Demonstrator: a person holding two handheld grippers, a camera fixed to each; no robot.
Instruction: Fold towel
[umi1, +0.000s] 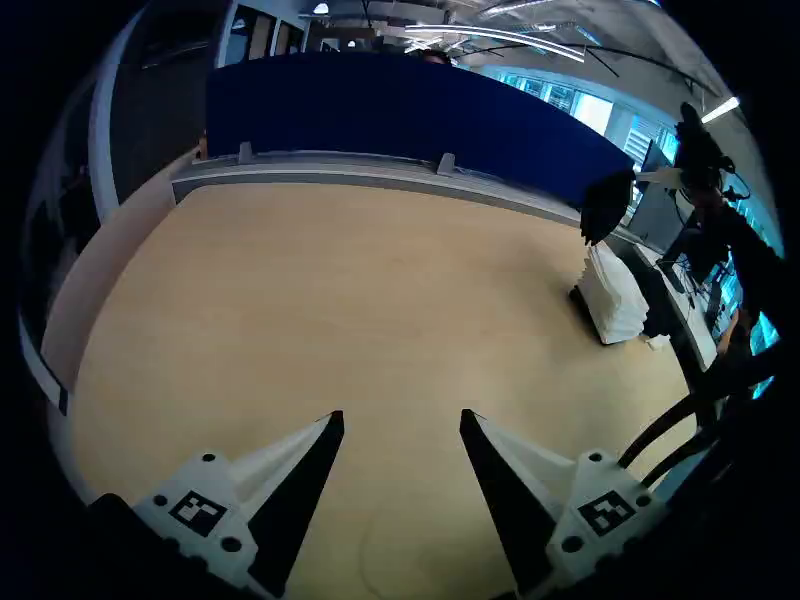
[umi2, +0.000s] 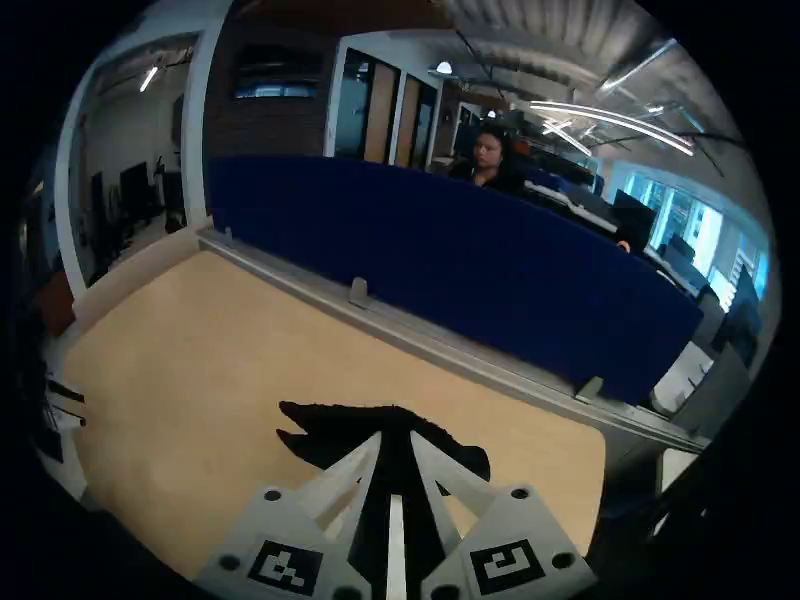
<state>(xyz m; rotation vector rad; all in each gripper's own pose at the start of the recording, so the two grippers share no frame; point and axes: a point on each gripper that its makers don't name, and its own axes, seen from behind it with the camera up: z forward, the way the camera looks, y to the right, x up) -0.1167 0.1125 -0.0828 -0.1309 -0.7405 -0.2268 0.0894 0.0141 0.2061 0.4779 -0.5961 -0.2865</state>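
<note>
The left gripper (umi1: 400, 415) hovers over the bare wooden tabletop (umi1: 330, 300) with its jaws spread wide and nothing between them. The right gripper (umi2: 395, 437) has its jaws drawn close together, pinching a dark towel (umi2: 330, 430) whose crumpled edge fans out past the fingertips. In the left gripper view that dark towel (umi1: 607, 205) hangs bunched near the tabletop's far right corner, just above a stack of white folded cloths (umi1: 615, 295). A blue partition (umi2: 450, 260) runs along the far edge, a person (umi2: 490, 150) seated behind it
</note>
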